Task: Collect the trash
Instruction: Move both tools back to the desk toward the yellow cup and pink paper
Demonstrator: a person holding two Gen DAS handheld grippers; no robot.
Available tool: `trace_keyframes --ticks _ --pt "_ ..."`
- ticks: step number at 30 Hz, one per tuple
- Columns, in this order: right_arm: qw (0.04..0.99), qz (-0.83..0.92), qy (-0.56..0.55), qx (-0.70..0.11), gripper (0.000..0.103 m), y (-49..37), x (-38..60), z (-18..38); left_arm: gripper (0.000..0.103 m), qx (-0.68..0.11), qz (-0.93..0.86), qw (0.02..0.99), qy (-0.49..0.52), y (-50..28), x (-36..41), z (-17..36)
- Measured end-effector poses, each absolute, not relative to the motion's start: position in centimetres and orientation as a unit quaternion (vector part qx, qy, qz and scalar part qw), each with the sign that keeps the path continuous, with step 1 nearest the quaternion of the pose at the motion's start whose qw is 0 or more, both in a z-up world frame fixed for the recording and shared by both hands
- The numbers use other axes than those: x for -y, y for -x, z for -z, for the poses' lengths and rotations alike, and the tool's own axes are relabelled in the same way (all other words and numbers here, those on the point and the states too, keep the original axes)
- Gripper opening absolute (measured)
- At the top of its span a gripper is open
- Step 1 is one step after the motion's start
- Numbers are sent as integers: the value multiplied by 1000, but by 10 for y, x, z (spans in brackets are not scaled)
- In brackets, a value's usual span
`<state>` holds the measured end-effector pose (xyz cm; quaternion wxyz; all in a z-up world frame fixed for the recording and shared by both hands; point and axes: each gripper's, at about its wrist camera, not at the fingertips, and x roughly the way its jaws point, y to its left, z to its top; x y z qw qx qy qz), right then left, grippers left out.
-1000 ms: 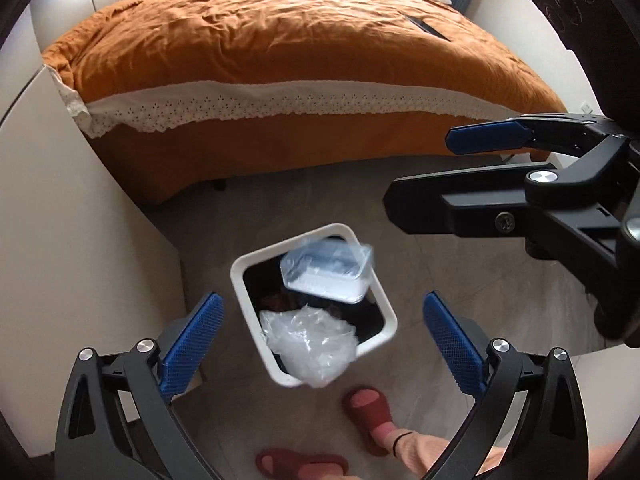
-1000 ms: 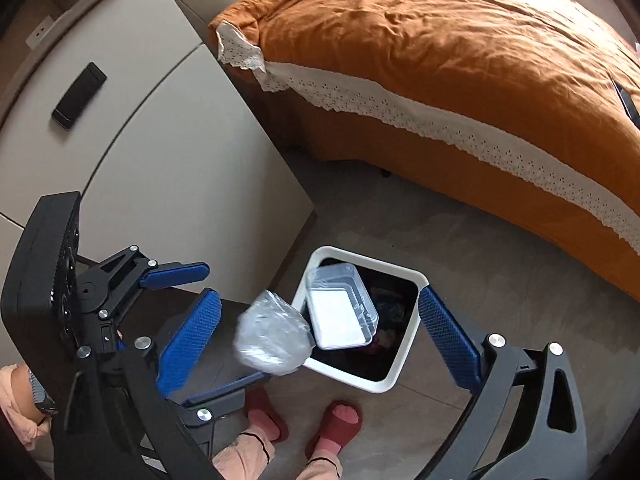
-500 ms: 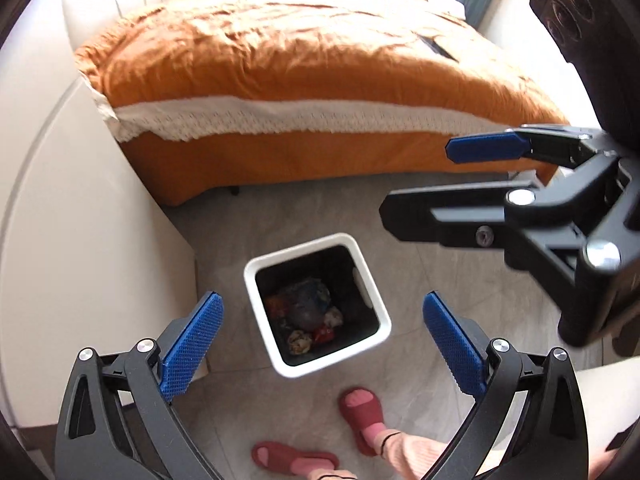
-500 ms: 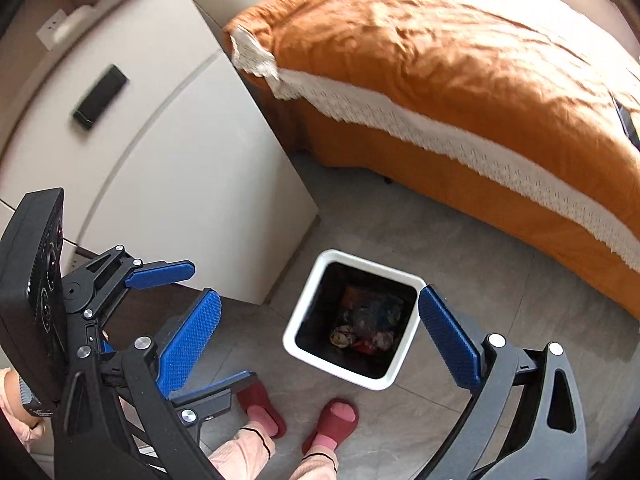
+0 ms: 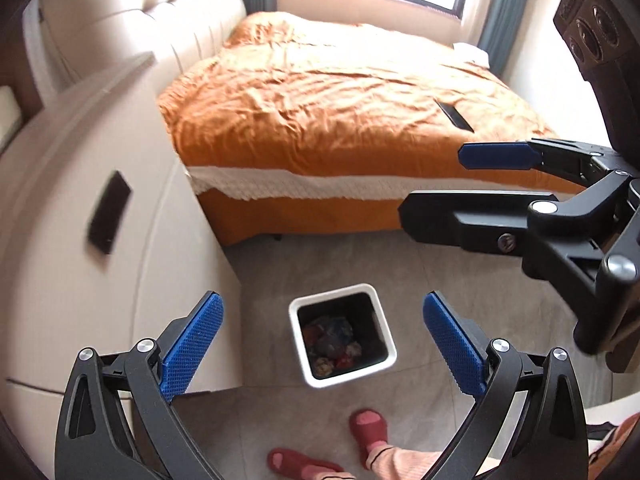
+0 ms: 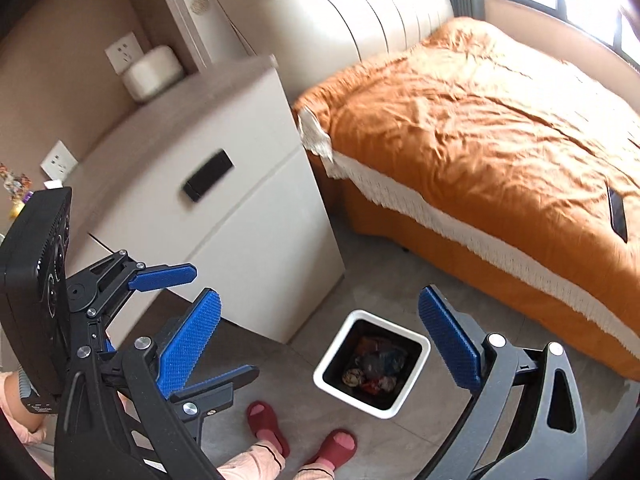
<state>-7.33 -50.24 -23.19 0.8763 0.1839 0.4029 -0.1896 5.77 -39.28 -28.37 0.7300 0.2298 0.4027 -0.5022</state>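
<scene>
You see: white bin (image 5: 381, 322), black inside; contents multicoloured, perhaps wrappers; orange bedspread (image 5: 340, 108), cream lace trim; red slippers (image 6: 267, 424).

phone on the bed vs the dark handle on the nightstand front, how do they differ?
The phone lies flat on top of the orange bedspread, loose; the handle is set into the vertical white front of the nightstand. The phone is a thin glossy slab; the handle looks matte, though motion blur softens it. Both are dark, elongated rectangles on lighter backgrounds.
</scene>
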Motion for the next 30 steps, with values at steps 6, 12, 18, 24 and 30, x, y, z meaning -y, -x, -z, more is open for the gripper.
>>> trace_keyframes --ticks 6,12,18,24,30 --pt "895 172 -165 -376 99 72 486 190 98 -388 470 766 -205 -62 367 237" --pt "913 152 -134 -354 99 68 466 160 98 -381 444 791 -180 -63 346 201" --pt "928 128 -126 -327 99 63 455 134 98 -375 422 809 -167 -64 329 175" --pt "941 92 -112 -305 99 51 443 114 98 -369 382 834 -152 -72 312 151" --pt "950 52 -94 -295 99 25 422 97 98 -351 343 862 -127 -84 281 125"
